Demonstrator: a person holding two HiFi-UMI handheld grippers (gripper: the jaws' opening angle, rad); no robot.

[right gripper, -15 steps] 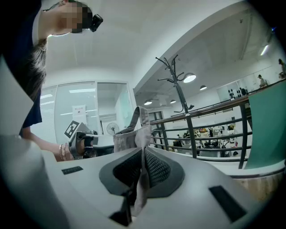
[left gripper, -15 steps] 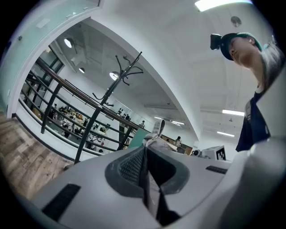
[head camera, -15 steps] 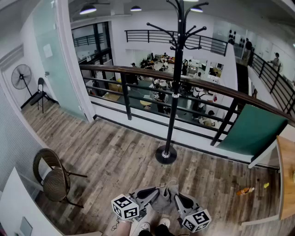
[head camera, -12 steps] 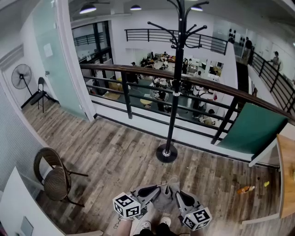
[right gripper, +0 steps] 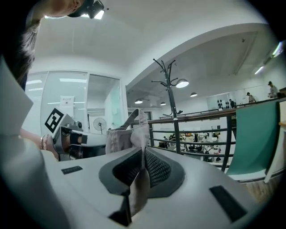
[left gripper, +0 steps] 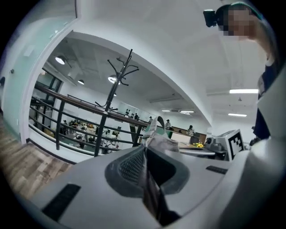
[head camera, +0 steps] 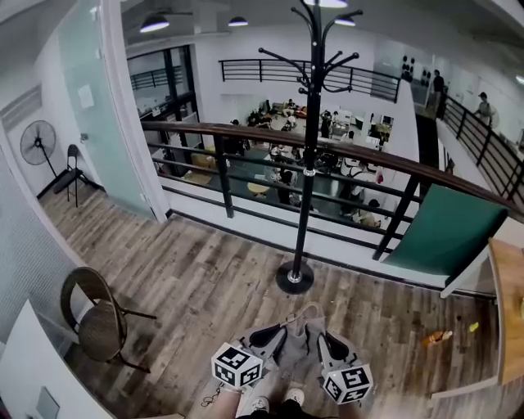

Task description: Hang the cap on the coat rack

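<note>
The tall black metal coat rack [head camera: 304, 164] stands by the railing, well apart from the soft light-grey fabric cap [head camera: 296, 350], which is held low between both grippers. The cap looks light and floppy and likely to sag, so opposite edge grips suit it. The left gripper [head camera: 274, 335] and right gripper [head camera: 324, 344] each have their jaws clenched on its cloth rim.

Bright and even everywhere, lit from above by round ceiling lamps [head camera: 155, 24] and long light panels [left gripper: 243, 91], with only weak shadows on the wooden floor [head camera: 205, 278] and the coat rack [head camera: 308, 164] dark against the white wall. Strongly bent by the wide lenses, with a bowed railing [head camera: 246, 129] and black corners in both gripper views. Sharp in the distance, soft very near the lens.
</note>
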